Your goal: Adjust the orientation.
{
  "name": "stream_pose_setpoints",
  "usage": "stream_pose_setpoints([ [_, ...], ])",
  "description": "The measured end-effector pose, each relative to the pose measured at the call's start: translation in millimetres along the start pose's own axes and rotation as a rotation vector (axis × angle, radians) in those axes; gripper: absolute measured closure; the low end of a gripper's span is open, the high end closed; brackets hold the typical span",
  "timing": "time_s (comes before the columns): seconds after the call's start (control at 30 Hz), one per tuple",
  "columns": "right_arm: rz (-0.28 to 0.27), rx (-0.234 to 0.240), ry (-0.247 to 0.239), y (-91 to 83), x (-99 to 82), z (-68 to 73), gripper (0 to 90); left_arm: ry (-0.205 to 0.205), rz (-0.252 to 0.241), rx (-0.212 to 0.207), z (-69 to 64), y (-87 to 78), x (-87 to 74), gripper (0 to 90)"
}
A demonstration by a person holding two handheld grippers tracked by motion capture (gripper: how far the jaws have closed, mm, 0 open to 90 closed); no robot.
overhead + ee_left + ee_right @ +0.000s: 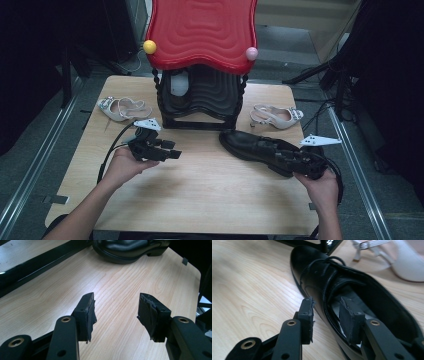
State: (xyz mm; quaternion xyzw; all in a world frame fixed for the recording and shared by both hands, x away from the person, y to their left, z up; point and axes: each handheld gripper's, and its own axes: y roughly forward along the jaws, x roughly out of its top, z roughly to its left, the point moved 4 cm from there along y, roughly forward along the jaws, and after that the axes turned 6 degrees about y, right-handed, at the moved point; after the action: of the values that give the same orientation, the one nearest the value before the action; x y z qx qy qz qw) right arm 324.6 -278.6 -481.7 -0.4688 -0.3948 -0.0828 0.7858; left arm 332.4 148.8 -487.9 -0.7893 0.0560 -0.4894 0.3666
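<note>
Shoe (260, 148) sat just in front of the red-topped rack (200, 65), right gripper (327, 315) straddling its side wall near the heel, not squeezing yet. Leather looked stiff, fairly heavy, so that collar seemed a decent hold. Left gripper (117, 312) hung apart, empty.

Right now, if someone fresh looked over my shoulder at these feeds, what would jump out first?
Probably the rack with the wavy red top at the table's far edge, a yellow ball and a pink ball on its corners. Next, the black lace-up shoe right of centre: the right gripper straddles its side wall, one jaw inside the opening, one outside. Pale heeled sandals lie either side of the rack, left and right.
</note>
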Motion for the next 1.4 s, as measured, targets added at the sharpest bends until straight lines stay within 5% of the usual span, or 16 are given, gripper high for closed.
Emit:
stream_pose_setpoints([
  [0.57, 0.172, 0.039, -0.039, 51.4, 12.3, 6.3, 67.1, -0.005, -0.011, 0.015, -1.3, -5.7, -10.0, 48.5],
  [0.8, 0.202, 0.107, -0.026, 53.0, 16.0, 8.2, 81.8, -0.036, -0.021, 0.019, 1.7, -10.2, -14.3, 52.0],
  [0.97, 0.215, 0.125, -0.025, 51.9, 17.1, 12.7, 83.0, -0.044, -0.019, 0.020, 3.3, -11.9, -16.2, 58.6],
  [1.4, 0.213, 0.211, -0.071, 72.0, 34.5, 73.6, 82.9, -0.036, -0.031, 0.020, 0.7, -10.4, -15.0, 61.7],
])
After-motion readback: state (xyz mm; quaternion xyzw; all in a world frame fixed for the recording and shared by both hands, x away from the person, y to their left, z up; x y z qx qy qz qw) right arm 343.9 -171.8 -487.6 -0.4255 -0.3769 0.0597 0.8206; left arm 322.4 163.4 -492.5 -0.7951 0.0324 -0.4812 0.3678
